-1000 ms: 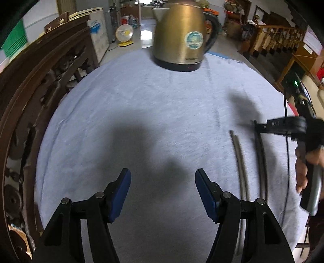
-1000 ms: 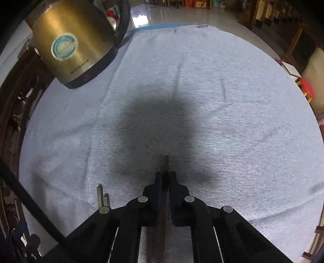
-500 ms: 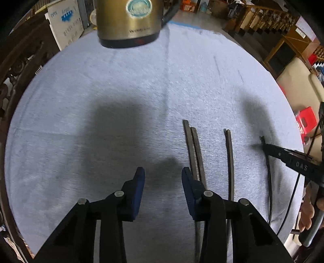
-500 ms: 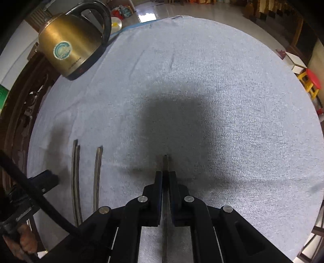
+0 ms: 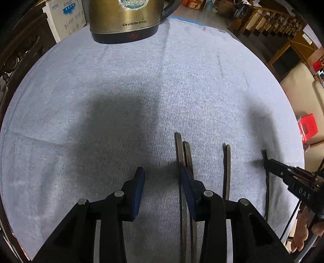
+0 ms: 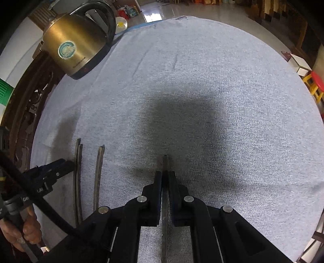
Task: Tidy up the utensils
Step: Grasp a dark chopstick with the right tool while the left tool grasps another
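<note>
Dark chopsticks lie lengthwise on a grey cloth-covered round table [image 5: 121,101]. A touching pair [image 5: 183,153] lies just right of my left gripper [image 5: 163,178], which is open and empty, its right finger over the pair. A third chopstick [image 5: 226,172] lies to their right. My right gripper [image 6: 165,179] is shut on a fourth chopstick [image 6: 165,161], low at the cloth; it shows in the left wrist view [image 5: 265,161] at the far right. The pair [image 6: 78,161] and the single one [image 6: 99,168] also show in the right wrist view.
A brass-coloured electric kettle [image 5: 124,18] stands at the far side of the table, also in the right wrist view [image 6: 77,50]. Carved dark wood furniture [image 5: 18,52] borders the left edge. A red stool [image 5: 308,129] stands beyond the right edge.
My left gripper has swung right and forward toward the pair of chopsticks, and its jaws have narrowed. My right gripper has stayed shut on its chopstick and shifted right, away from the others.
</note>
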Demonstrator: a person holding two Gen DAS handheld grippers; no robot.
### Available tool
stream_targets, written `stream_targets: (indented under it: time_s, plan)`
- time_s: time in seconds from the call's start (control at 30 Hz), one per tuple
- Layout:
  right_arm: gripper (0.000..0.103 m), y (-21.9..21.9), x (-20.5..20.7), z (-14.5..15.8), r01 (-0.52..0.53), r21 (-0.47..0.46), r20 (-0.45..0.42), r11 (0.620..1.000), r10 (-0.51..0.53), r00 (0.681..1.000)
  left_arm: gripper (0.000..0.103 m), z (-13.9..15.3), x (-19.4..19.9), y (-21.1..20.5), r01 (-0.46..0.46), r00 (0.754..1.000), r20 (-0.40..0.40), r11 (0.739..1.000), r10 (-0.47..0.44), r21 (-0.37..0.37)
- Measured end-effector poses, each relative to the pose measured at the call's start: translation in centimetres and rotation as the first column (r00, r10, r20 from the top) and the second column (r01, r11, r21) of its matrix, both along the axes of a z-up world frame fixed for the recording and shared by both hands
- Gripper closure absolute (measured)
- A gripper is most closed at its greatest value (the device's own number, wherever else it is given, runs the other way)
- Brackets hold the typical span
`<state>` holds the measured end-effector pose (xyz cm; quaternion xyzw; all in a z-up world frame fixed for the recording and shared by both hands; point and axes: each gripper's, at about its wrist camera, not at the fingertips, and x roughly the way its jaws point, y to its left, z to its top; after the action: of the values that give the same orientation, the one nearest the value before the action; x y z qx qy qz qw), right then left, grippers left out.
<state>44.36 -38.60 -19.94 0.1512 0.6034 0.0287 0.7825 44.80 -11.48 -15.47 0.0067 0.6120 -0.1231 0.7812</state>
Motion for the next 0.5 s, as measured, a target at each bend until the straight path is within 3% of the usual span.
stream_targets:
  time_s: [0.33, 0.5]
  plan:
    - [0.095, 0.5, 0.6, -0.5, 0.005, 0.010, 0.007, 1.000, -0.005, 1.000, 0.064, 0.3, 1.6, -1.7, -0.005, 1.000, -0.006, 0.999, 0.005, 0.036]
    - [0.095, -0.1, 0.1, -0.2, 0.014, 0.023, 0.010, 1.000, -0.015, 1.000, 0.064, 0.2, 2.0, -3.4, 0.014, 1.000, -0.008, 0.992, -0.013, 0.128]
